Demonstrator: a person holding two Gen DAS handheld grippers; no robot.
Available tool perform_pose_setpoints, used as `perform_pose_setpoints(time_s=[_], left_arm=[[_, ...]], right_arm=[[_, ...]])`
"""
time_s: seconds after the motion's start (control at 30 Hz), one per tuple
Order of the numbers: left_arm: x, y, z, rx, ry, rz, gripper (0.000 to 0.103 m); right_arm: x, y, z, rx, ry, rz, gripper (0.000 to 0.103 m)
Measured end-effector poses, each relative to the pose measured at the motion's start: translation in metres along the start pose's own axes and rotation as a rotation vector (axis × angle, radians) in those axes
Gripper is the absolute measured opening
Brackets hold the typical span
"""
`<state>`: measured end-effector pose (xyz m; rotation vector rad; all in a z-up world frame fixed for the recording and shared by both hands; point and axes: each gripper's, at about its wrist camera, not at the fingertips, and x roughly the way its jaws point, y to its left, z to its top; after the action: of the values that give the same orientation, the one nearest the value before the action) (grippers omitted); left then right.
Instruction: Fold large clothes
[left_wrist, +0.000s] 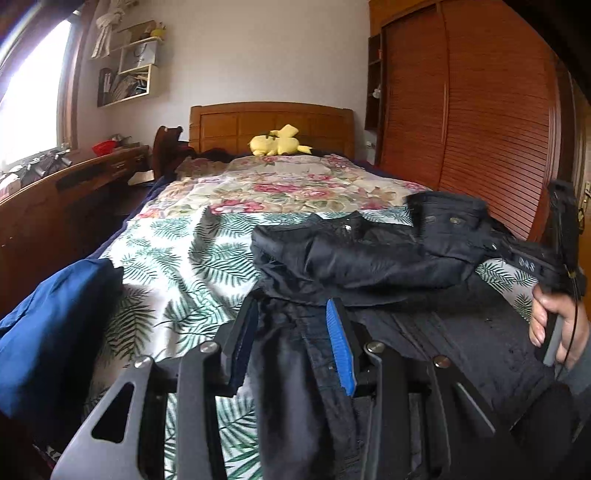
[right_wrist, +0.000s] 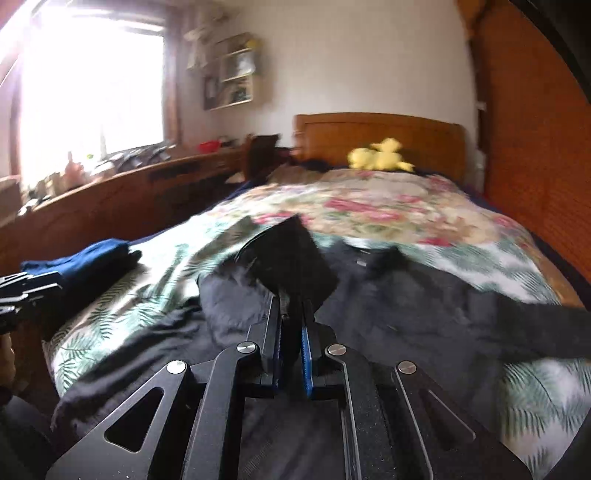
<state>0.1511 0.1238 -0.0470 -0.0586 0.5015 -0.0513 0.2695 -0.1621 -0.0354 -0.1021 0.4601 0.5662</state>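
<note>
A large black garment (left_wrist: 369, 258) with snap buttons lies spread over the near end of the bed. My left gripper (left_wrist: 293, 301) is shut on a bunched fold of it, and the cloth fills the gap between the blue pads. At the right of the left wrist view, a hand holds my right gripper (left_wrist: 496, 243), which lifts the garment's buttoned edge (left_wrist: 443, 218) off the bed. In the blurred right wrist view, my right gripper (right_wrist: 291, 299) is shut on a black flap (right_wrist: 291, 258) that stands up in front of it. The left gripper (right_wrist: 22, 295) shows at the far left edge there.
A folded blue garment (left_wrist: 48, 332) lies at the bed's left edge. A leaf-print cover (left_wrist: 177, 258) is under the clothes, with a floral quilt (left_wrist: 295, 184) and a yellow plush toy (left_wrist: 277, 144) beyond. A wooden desk (left_wrist: 74, 184) runs along the left and a slatted wardrobe (left_wrist: 480, 110) along the right.
</note>
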Motion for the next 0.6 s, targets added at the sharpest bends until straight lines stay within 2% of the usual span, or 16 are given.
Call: perform_pose_setpoints(time_s=[0.1,0.23,0.3,0.4,0.47,0.6], left_arm=[[0.005,-0.010,0.001,0.005,0.006,-0.023,0.037],[0.014,-0.027,0.005,0.017,0.016,-0.054,0.037],[0.019,-0.037,0.007,0.018,0.020,-0.070,0.037],[0.027,-0.052,0.008,0.022,0.029,-0.096,0.037],[0.032,-0.061,0.009,0.026,0.036,-0.112,0.037],[0.042,-0.084,0.009,0.041,0.046,-0.146,0.037]], right_arm=[[-0.021,-0.023,-0.024,0.036,0.009,-0.088,0.006],[-0.011,-0.037,-0.061,0.062,0.149,-0.106,0.008],[-0.004,-0.035,-0.079,0.064,0.226,-0.094,0.013],[-0.004,-0.029,-0.096,0.059,0.284,-0.086,0.024],[-0.010,-0.028,-0.102,0.051,0.294,-0.084,0.032],[-0.027,-0.029,-0.106,0.023,0.295,-0.079,0.040]])
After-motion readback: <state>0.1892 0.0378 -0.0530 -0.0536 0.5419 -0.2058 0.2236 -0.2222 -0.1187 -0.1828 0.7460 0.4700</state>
